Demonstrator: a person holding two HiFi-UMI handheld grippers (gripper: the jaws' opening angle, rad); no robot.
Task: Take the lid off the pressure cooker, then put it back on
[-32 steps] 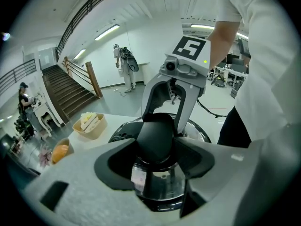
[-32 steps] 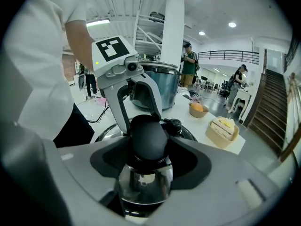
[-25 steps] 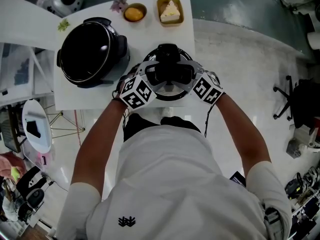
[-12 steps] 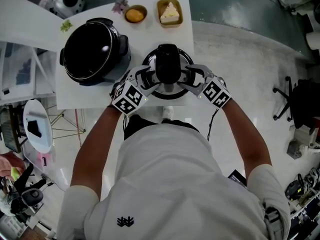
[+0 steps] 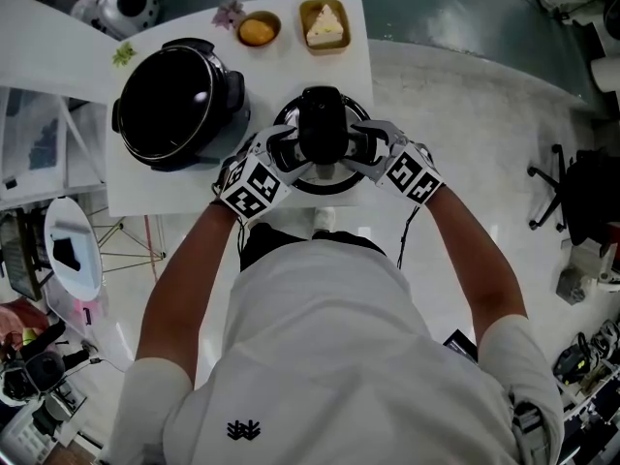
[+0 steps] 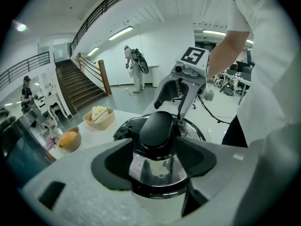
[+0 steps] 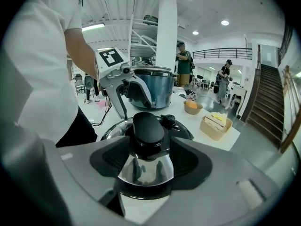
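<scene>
Two grippers: left gripper (image 5: 284, 149) and right gripper (image 5: 364, 147) both pinch lid handle (image 5: 322, 122).
Done: lid (image 5: 325, 186) off, resting on bench (image 5: 155, 180).
Left: refit on open pressure cooker (image 5: 172, 100).

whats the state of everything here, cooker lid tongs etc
pressure cooker: open, upright, lid off
lid: off the cooker, handle up, beside it on the table
left tongs: shut on the lid's handle
right tongs: shut on the lid's handle, opposite side
</scene>
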